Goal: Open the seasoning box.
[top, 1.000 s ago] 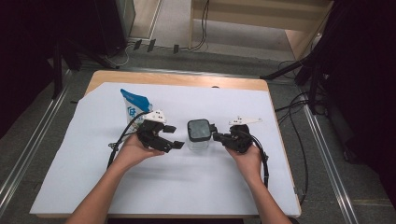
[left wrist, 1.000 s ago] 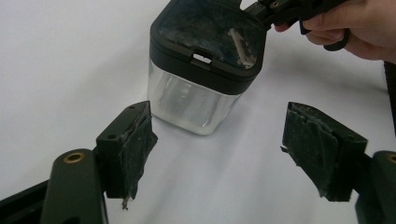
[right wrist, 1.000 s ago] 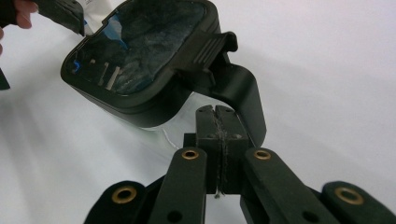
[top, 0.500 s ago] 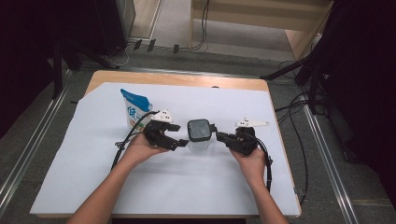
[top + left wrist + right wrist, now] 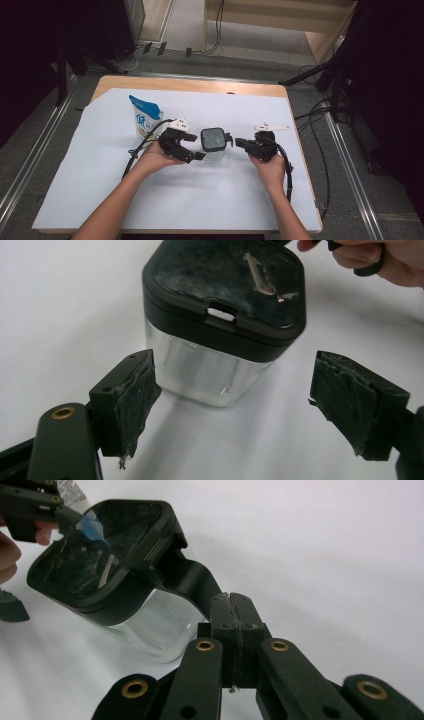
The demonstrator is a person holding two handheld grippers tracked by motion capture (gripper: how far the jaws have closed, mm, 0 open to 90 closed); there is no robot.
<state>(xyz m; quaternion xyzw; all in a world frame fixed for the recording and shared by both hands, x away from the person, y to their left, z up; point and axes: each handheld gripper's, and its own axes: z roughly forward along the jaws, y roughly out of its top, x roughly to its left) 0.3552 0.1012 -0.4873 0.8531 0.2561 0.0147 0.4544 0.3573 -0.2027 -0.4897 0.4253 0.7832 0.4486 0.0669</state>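
A clear container (image 5: 214,151) with a black lid (image 5: 213,138) stands at the middle of the white sheet. My left gripper (image 5: 194,146) is at its left side. Its jaws have just been opening and now stand wide, and the container (image 5: 200,375) sits just beyond the pads (image 5: 132,400), untouched. My right gripper (image 5: 239,143) is shut, with its tips at the black flap (image 5: 192,582) that sticks out from the lid (image 5: 100,555). I cannot tell whether the flap is pinched.
A blue and white pouch (image 5: 145,117) stands upright behind my left hand. The white sheet (image 5: 200,200) covers most of the wooden table (image 5: 190,84). Cables trail from both grippers; more cables and dark stands are on the floor around.
My left gripper has moved right, up to the container, and its jaws stand wider. My right gripper has drawn back slightly to the right. The container has stayed put.
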